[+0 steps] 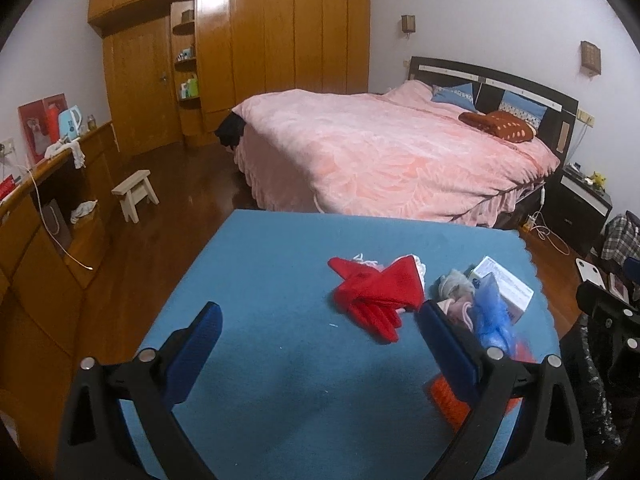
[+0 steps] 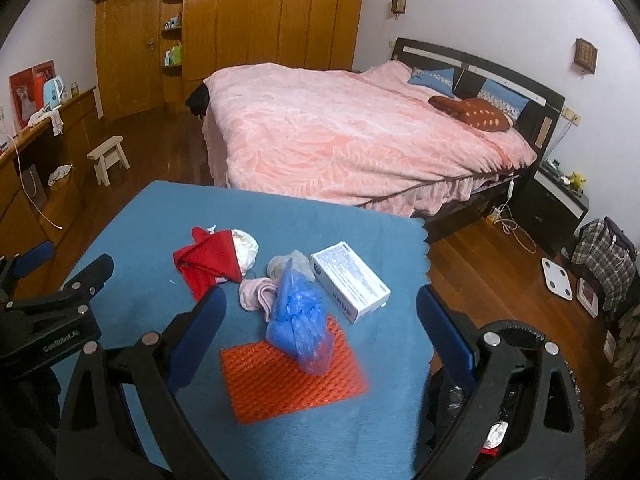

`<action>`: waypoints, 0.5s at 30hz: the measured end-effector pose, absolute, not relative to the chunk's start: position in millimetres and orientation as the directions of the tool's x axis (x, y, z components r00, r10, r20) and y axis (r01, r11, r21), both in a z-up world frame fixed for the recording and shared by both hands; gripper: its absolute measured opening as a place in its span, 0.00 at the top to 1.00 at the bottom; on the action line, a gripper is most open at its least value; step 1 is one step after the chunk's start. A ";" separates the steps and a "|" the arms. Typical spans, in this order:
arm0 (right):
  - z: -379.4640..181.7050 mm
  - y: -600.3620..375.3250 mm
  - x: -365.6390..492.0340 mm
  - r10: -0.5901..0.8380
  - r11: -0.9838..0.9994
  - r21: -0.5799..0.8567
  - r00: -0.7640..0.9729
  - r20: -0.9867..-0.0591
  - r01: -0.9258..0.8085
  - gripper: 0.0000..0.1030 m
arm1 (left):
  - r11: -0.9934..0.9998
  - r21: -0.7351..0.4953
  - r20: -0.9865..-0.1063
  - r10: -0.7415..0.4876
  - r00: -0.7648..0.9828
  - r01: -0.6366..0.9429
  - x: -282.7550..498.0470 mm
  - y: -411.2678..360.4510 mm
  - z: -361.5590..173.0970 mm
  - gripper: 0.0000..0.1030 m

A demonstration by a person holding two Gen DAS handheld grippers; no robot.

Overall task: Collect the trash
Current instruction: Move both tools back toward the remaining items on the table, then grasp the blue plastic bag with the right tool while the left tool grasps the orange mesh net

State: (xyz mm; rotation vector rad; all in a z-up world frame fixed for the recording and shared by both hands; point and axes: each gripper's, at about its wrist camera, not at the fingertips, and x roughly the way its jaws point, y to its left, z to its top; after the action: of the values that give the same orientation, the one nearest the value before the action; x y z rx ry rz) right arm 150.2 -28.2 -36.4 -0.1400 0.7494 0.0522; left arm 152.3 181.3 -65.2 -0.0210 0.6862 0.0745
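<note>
On the blue tablecloth (image 2: 120, 240) lies a pile of trash: a blue plastic bag (image 2: 300, 320) on an orange mesh sheet (image 2: 292, 380), a white carton (image 2: 350, 286), a pink rag (image 2: 258, 294), a grey sock (image 2: 294, 262), a red cloth (image 2: 208, 264) and a crumpled white wad (image 2: 246, 246). My right gripper (image 2: 320, 300) hangs open just above the bag and mesh, holding nothing. My left gripper (image 1: 320, 316) is open over bare cloth, with the red cloth (image 1: 372, 296) just beyond it and the blue bag (image 1: 492, 316) to the right of its right finger.
A black trash bag (image 2: 496, 420) hangs off the table's right front corner with scraps inside. Beyond the table stand a pink bed (image 2: 360, 136), a small wooden stool (image 2: 108, 158) and a wardrobe (image 2: 260, 12). A scale (image 2: 558, 274) and a plaid bag (image 2: 604, 260) are on the floor at right.
</note>
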 end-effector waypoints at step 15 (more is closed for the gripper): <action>-116.6 -74.1 173.5 0.007 1.000 -0.006 0.687 -0.726 -0.017 0.11 | 0.998 0.045 -0.680 0.055 0.731 -0.032 182.1 160.5 -113.8 0.10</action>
State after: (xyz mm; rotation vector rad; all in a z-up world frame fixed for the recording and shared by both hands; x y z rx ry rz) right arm 173.5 -74.1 -116.6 -0.0127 0.8127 0.0132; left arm 182.1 160.5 -113.8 0.0310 0.7494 0.0478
